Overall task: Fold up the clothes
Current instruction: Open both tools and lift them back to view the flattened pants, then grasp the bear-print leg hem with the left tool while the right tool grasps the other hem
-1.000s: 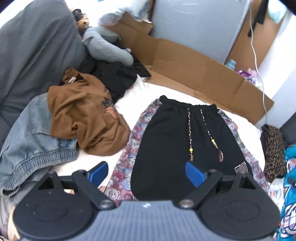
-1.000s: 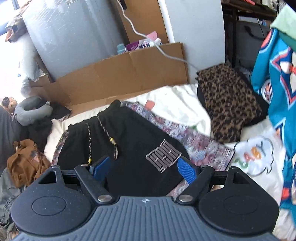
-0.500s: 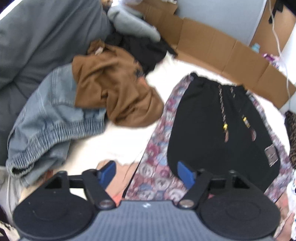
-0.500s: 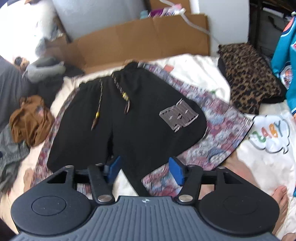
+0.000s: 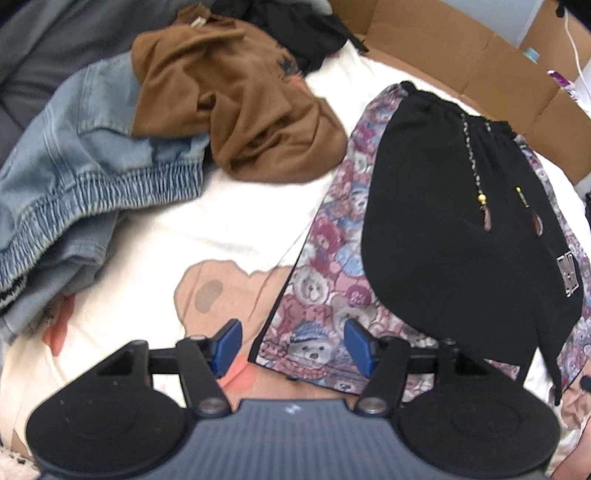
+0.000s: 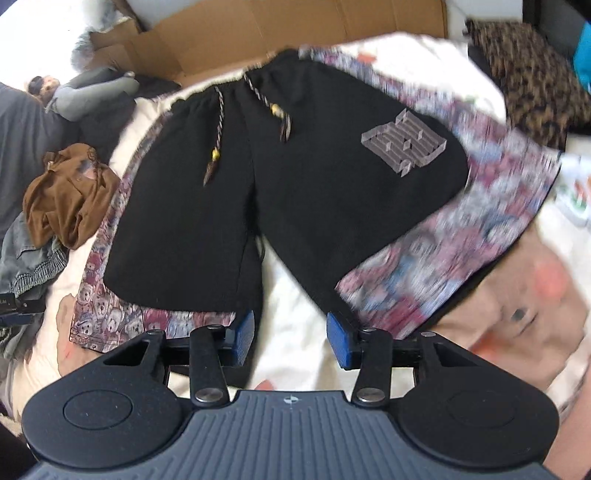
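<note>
Black shorts with bear-print side panels (image 5: 450,236) (image 6: 295,184) lie flat on the cream bed sheet (image 5: 229,221), waistband far, leg hems near. A beaded drawstring (image 6: 218,144) and a grey logo patch (image 6: 404,142) show on the front. My left gripper (image 5: 291,349) is open just above the bear-print hem of the left leg, nothing between its blue pads (image 5: 227,341). My right gripper (image 6: 290,339) is open over the bare sheet at the crotch gap between both legs, holding nothing.
A brown hoodie (image 5: 240,103), a light denim garment (image 5: 74,177) and dark clothes are heaped at the left. Flattened cardboard (image 6: 295,33) lines the far edge. A leopard-print fabric (image 6: 532,74) lies at the right. The sheet (image 6: 517,314) carries a bear print.
Both grippers have drawn back and down toward the shorts' leg hems; the waistband is now farther off. Both stay open, and the shorts have not moved.
</note>
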Action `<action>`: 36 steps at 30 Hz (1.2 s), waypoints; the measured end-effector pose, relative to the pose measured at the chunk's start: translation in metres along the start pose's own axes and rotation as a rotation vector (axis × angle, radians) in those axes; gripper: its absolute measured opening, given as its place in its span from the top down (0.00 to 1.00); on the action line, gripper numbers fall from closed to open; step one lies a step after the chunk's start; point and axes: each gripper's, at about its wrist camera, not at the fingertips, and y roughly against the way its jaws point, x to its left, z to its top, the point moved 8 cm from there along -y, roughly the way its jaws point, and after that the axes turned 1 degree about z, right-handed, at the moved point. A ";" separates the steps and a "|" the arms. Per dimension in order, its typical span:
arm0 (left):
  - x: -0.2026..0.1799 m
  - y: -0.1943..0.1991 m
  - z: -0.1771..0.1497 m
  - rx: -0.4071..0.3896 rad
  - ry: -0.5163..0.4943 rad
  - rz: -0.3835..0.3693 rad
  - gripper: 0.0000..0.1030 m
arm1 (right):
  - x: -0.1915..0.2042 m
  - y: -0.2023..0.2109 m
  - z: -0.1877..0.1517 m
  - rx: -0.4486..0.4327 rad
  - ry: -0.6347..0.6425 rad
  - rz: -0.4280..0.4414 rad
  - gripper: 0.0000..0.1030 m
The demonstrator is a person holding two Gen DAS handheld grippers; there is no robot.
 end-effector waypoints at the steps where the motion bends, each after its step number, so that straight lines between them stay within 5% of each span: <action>1: 0.003 -0.004 -0.001 0.006 -0.001 0.002 0.38 | 0.003 -0.006 -0.005 0.013 -0.015 0.009 0.54; 18: 0.041 -0.059 -0.012 0.082 0.064 0.010 0.47 | 0.033 -0.069 -0.038 0.175 -0.102 0.035 0.54; 27: 0.036 -0.073 -0.022 0.112 -0.026 0.002 0.40 | 0.037 -0.085 -0.052 0.204 -0.149 0.052 0.54; 31: 0.033 -0.078 -0.024 0.117 -0.054 0.006 0.37 | 0.038 -0.090 -0.058 0.231 -0.156 0.047 0.83; 36: 0.026 -0.085 -0.024 0.142 -0.113 0.037 0.32 | 0.034 -0.088 -0.060 0.248 -0.164 0.044 0.99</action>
